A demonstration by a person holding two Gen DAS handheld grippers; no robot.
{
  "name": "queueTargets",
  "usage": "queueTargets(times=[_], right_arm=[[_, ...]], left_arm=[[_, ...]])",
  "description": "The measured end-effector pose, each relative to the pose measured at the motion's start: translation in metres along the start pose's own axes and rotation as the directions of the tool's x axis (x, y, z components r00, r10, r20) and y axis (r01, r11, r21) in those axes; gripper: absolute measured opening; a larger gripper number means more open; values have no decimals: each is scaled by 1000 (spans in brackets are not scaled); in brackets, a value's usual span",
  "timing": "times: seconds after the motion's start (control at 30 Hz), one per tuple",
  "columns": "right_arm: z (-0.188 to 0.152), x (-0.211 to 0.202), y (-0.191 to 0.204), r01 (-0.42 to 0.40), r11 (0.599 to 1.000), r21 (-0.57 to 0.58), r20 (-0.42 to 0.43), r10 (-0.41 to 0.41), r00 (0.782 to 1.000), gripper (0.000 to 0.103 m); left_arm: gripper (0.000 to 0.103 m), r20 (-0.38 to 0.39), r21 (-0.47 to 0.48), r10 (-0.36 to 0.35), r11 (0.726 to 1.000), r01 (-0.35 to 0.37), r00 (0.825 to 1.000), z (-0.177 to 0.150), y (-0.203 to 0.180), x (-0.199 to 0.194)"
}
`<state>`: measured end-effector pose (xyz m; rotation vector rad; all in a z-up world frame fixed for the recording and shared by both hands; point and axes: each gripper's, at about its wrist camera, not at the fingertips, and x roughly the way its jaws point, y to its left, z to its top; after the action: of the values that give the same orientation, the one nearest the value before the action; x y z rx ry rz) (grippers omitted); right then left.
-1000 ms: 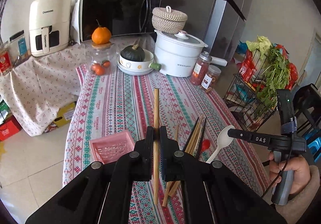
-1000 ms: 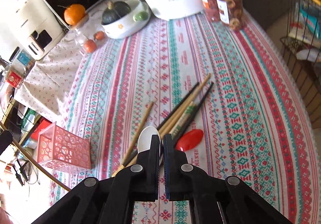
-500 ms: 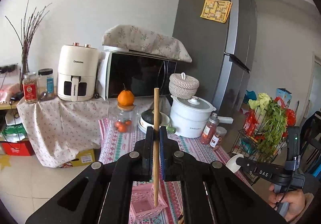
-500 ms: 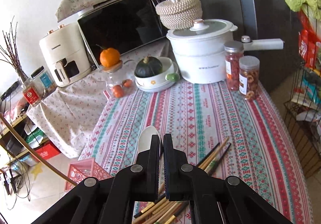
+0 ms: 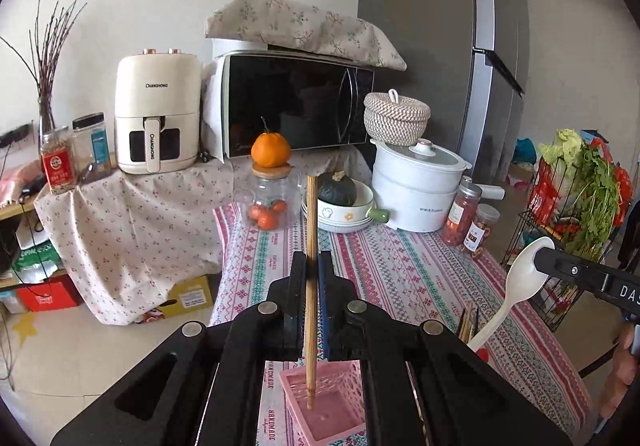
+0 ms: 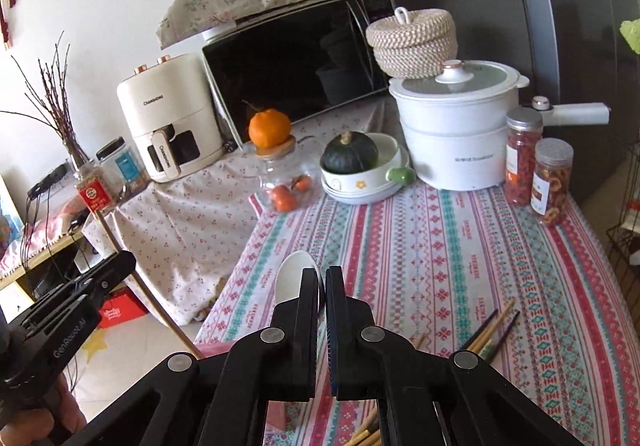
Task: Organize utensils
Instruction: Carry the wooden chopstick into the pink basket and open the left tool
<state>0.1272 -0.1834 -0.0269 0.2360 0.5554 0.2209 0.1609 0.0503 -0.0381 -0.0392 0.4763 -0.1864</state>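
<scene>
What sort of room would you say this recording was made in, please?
Most likely a home kitchen: a microwave, an air fryer and a tall refrigerator stand behind a table with a patterned cloth.

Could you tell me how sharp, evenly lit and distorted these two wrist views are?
Left wrist view: sharp, soft daylight, dark fisheye corners, fridge edges bowed. Right wrist view: equally sharp, scene tilted, microwave door reflecting the room, no harsh glare.
</scene>
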Motion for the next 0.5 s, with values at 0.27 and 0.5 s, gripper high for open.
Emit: queueTargets(times=[0.27, 0.5], right_arm=[[-3, 10, 22, -28, 998, -51, -5, 27, 1000, 3], [-7, 25, 39, -9, 992, -124, -22, 6, 1000, 3]], left_arm=[[6, -34, -15, -15, 1000, 15, 999, -5, 5, 14], [54, -54, -96, -31, 995, 25, 998, -3, 15, 1]])
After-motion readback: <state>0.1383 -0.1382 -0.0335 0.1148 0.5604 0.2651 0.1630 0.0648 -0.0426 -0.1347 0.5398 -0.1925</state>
